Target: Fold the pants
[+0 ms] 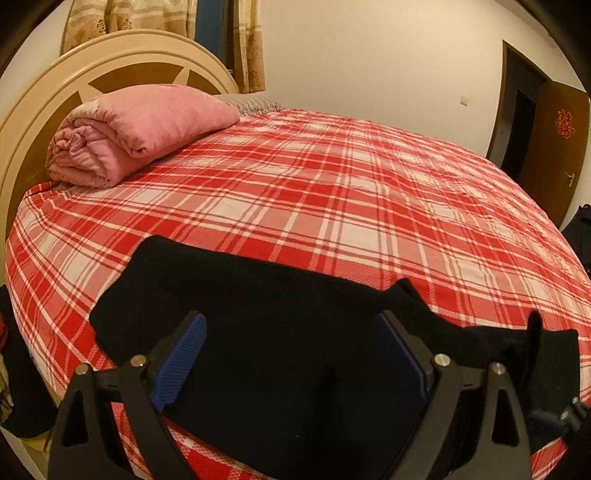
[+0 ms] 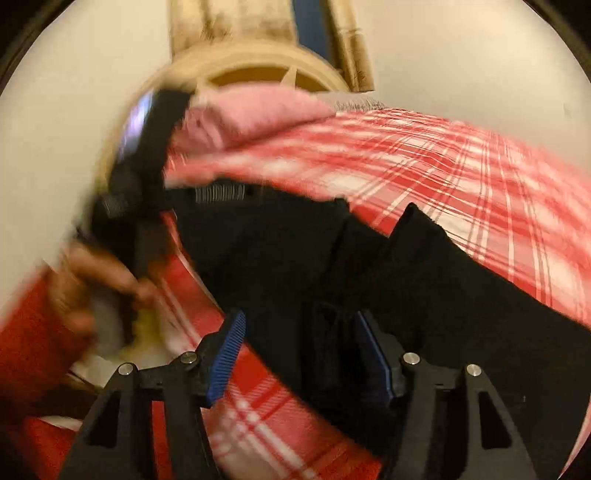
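Note:
The black pants [image 1: 280,295] lie folded on the red plaid bed sheet [image 1: 332,184], near the bed's front edge. My left gripper [image 1: 291,317] stands wide open over them, its blue pads [image 1: 184,354] apart from the cloth on both sides. The right wrist view is blurred. There my right gripper [image 2: 300,317] is open over the pants [image 2: 424,280], with a raised ridge of black cloth between its pads, close to the right one. A hand [image 2: 92,284] in a red sleeve holds the left tool at the left of that view.
A folded pink quilt [image 1: 140,129] rests at the cream and brown headboard [image 1: 110,59]. The bed's edge [image 1: 33,295] drops off at the left. A dark doorway and a brown door [image 1: 554,147] stand far right. Patterned curtains [image 1: 147,18] hang behind the headboard.

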`<state>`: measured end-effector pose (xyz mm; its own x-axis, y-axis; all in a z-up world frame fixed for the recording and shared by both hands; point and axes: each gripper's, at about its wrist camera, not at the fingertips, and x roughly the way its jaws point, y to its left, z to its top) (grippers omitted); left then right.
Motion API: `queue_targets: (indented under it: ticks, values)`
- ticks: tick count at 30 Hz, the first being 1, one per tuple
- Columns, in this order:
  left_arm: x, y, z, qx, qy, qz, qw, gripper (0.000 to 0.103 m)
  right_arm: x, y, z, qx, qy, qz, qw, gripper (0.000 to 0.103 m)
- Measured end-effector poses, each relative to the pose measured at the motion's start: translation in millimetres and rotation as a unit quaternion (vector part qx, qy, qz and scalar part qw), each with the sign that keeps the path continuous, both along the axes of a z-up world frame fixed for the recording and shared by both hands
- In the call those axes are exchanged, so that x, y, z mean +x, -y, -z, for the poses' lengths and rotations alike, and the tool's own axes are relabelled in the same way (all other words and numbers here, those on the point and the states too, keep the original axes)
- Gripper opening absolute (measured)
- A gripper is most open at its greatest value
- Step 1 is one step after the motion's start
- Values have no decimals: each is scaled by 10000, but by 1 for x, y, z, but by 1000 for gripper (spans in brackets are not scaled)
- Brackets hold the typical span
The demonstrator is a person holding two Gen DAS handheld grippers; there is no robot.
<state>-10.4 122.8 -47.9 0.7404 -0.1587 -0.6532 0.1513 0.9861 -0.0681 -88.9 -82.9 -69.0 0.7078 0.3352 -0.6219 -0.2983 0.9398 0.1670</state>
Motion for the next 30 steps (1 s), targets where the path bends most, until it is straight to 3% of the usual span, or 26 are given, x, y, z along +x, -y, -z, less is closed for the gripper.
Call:
queue_targets:
  ticks: [3, 5, 6, 8, 9, 14, 18, 20, 25, 28, 30]
  values:
    - [0, 2, 1, -45, -53, 32, 10000, 95, -3, 33, -13, 673, 68, 536, 9963, 63]
    - [-1, 4, 2, -50, -95, 95, 9999, 95, -5, 45, -16, 755, 181, 792, 9938, 63]
    - [-2, 6, 1, -49, -104, 167, 9998, 95, -5, 46, -15, 620, 182, 851, 9943, 63]
    - [-5, 10, 0, -33, -85, 307, 9995, 95, -4, 42, -10, 309, 83, 766, 9966, 49]
    - [-7, 13, -1, -13, -61, 361, 9993, 95, -5, 37, -7, 243, 17, 665, 9975, 47]
    - [-8, 21, 2, 34, -112, 456, 9989, 95, 0, 6, 6, -245, 17, 381, 9990, 46]
    - [-8, 20, 3, 82, -133, 441, 9989, 95, 17, -9, 27, -1146, -48, 483, 9922, 45]
    - [-8, 15, 2, 50, -115, 404, 9991, 95, 17, 2, 30, -717, -194, 531, 9958, 11]
    - [-5, 5, 3, -22, -129, 255, 9996, 95, 17, 16, 6, -32, 77, 601, 9982, 9]
    - [-4, 0, 2, -93, -122, 175, 9997, 95, 12, -2, -9, -223, 394, 219, 9987, 9]
    - [-4, -1, 1, -115, -115, 169, 9997, 95, 12, -17, -2, -343, 343, -27, 9988, 9]
